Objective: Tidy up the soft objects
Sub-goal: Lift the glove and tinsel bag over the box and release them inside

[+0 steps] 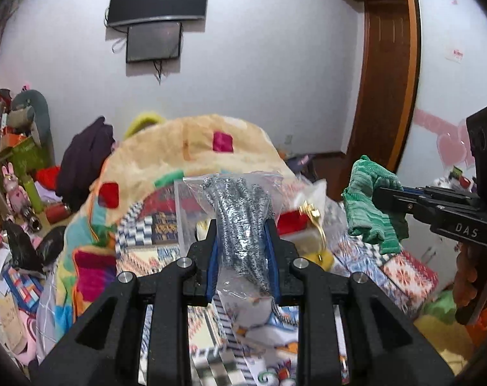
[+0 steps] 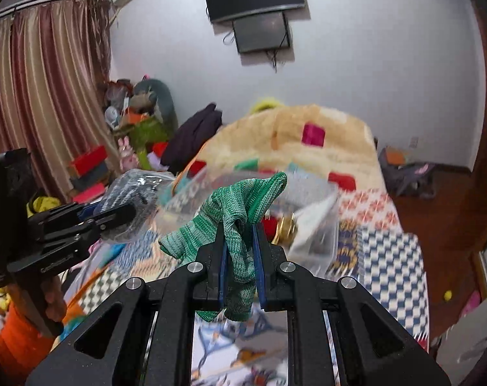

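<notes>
The left gripper (image 1: pixel 242 251) has its blue-lined fingers (image 1: pixel 213 254) pressed in on a clear plastic bag (image 1: pixel 230 193) holding a black-and-white speckled knit item, which stands up out of the grip above the bed. The right gripper (image 2: pixel 238 265) pinches a green knitted cloth (image 2: pixel 240 212), possibly a glove or sock; it droops over both sides of the fingers (image 2: pixel 223 267) and hangs in the air, clear of the bedding.

Beyond the fingers, a clear plastic container (image 2: pixel 311 225) sits on the patterned bedspread (image 2: pixel 388 241), with something red and a gold-coloured piece inside; it is too blurred to name its contents. Behind it lies a cream plush blanket (image 1: pixel 192 141) with coloured squares, and a dark garment (image 1: pixel 82 164) is heaped at the bed's far edge.

As a judgement, the sorting looks early to midway: two soft items are lifted and neither is set down yet, while the blanket, the garment and the clutter by the wall remain loose.

The only legible writing is "DAS" on the side of the right gripper, seen from the left wrist view. A small pink label on the wall cannot be read.
</notes>
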The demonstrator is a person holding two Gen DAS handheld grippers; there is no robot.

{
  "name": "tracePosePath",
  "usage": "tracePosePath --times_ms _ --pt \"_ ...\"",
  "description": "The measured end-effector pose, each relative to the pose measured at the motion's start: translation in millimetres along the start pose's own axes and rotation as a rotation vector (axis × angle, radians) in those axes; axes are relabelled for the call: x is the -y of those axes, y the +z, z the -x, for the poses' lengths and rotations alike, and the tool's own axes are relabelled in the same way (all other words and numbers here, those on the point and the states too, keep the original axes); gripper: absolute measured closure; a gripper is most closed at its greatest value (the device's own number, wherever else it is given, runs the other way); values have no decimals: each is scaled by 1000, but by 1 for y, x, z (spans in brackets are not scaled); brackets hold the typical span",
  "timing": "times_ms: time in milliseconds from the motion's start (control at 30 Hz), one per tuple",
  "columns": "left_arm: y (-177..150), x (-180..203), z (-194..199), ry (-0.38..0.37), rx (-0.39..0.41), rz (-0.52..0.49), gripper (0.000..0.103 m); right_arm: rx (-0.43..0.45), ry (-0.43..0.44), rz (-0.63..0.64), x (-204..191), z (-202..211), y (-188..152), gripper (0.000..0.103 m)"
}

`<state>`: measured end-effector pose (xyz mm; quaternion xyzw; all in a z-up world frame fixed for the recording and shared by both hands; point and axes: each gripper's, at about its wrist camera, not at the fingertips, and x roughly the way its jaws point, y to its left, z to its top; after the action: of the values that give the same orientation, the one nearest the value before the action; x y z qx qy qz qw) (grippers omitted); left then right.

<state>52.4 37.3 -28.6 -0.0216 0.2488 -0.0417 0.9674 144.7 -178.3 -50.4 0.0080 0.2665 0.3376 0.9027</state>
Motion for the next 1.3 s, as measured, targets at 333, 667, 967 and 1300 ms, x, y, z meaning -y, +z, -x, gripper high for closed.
tracePosePath --times_ms 333,667,967,1300 --pt "31 -14 -35 28 15 14 78 67 -50 14 5 -18 28 90" --pt "31 -26 -95 1 -88 57 78 -6 -45 -1 17 -69 27 90" --pt "14 -21 -144 -15 -201 43 78 -116 -43 29 18 -109 11 90" --pt "4 -15 -158 -30 -243 30 76 -180 -69 53 22 -122 3 86"
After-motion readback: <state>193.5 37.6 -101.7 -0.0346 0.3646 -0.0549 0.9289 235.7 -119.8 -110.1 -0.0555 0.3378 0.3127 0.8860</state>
